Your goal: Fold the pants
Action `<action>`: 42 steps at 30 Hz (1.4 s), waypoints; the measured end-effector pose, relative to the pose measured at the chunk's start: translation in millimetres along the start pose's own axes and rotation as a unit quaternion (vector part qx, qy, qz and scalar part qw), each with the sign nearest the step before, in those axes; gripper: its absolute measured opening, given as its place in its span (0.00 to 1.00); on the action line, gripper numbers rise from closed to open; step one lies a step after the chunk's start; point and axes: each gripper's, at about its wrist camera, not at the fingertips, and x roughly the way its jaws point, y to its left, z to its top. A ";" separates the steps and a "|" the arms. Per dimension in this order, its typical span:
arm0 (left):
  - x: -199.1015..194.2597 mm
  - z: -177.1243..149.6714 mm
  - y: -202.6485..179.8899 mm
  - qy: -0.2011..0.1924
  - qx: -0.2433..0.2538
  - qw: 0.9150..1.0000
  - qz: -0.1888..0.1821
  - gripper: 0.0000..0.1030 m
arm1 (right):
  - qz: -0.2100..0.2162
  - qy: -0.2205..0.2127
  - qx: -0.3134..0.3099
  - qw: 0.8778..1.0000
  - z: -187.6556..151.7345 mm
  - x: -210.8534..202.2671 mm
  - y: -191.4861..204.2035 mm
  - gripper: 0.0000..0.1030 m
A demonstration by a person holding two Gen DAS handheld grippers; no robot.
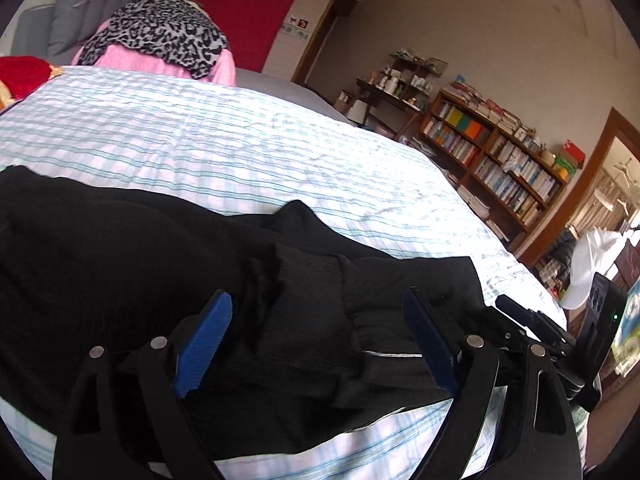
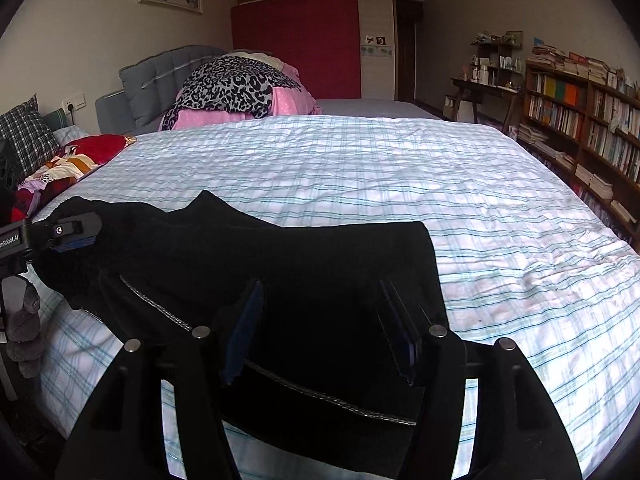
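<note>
My left gripper [image 1: 316,340] has its blue pads spread wide, one on each side of the ribbed cuff [image 1: 304,280] of the black pants [image 1: 120,260], not closed on the cloth. My right gripper [image 2: 324,320] is likewise spread apart, its fingers low over the pants [image 2: 280,256], with a grey stitched seam [image 2: 332,398] running just below them. The pants lie bunched on the striped bedspread [image 2: 360,168], directly ahead of both grippers. Off to the right gripper's left I see the left gripper [image 2: 68,236] at the far end of the garment; whether it touches the cloth there I cannot tell. Well beyond, a leopard-print blanket [image 2: 236,84] sits heaped by the headboard.
</note>
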 end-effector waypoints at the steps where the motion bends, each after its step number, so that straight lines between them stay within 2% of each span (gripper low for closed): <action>1: -8.9 0.3 9.7 -0.008 -0.010 1.000 0.009 0.84 | 0.007 0.004 0.000 1.000 0.1 3.0 5.2 0.59; 4: -33.7 -2.0 35.8 -0.026 -0.033 0.998 0.038 0.84 | 0.015 0.036 -0.005 0.999 -5.6 20.8 16.3 0.59; 6: -47.8 -6.4 52.0 -0.033 -0.046 0.997 0.054 0.84 | 0.006 0.056 -0.011 0.998 -10.0 32.6 20.3 0.59; 9: -65.8 -15.8 75.6 -0.038 -0.070 0.994 0.074 0.84 | 0.008 0.064 -0.008 0.998 -10.2 36.9 20.8 0.60; 11: -77.1 -22.0 89.6 -0.042 -0.082 0.993 0.080 0.84 | 0.011 0.068 -0.007 0.998 -10.8 37.8 19.8 0.60; 13: -85.1 -27.4 99.2 -0.045 -0.090 0.992 0.070 0.84 | 0.012 0.073 -0.008 0.997 -8.0 37.7 21.0 0.60; 16: -92.2 -29.3 96.2 -0.051 -0.086 0.993 0.067 0.84 | 0.031 0.080 -0.004 0.996 6.6 34.9 21.0 0.60; 19: -92.4 -24.8 90.4 -0.054 -0.076 0.994 0.062 0.85 | 0.056 0.068 0.001 0.996 32.6 29.5 22.5 0.60; 22: -99.5 -23.8 95.8 -0.061 -0.082 0.993 0.066 0.85 | 0.096 0.069 0.015 0.993 60.0 37.2 27.3 0.60; 23: -104.2 -24.3 100.3 -0.066 -0.088 0.991 0.070 0.85 | 0.109 0.074 0.020 0.991 68.4 43.2 29.9 0.60; 27: -119.5 -25.6 114.3 -0.077 -0.121 0.989 0.036 0.85 | 0.153 0.097 0.024 0.983 99.9 80.2 49.1 0.60; 31: -135.1 -24.0 114.7 -0.100 -0.110 0.986 0.075 0.86 | 0.190 0.138 0.036 0.972 122.0 130.9 67.6 0.60; 34: -140.3 -22.9 122.9 -0.108 -0.105 0.983 0.102 0.88 | 0.197 0.166 0.049 0.965 132.2 167.9 79.2 0.58; 37: -133.8 -24.7 143.7 -0.094 -0.133 0.980 0.112 0.88 | 0.197 0.192 0.051 0.960 133.3 195.3 87.8 0.52; 39: -126.9 -27.8 156.4 -0.079 -0.158 0.979 0.106 0.88 | 0.193 0.212 0.048 0.957 128.8 207.7 93.3 0.45; 42: -116.8 -31.3 168.6 -0.065 -0.173 0.978 0.098 0.88 | 0.184 0.224 0.027 0.957 120.3 214.5 102.5 0.21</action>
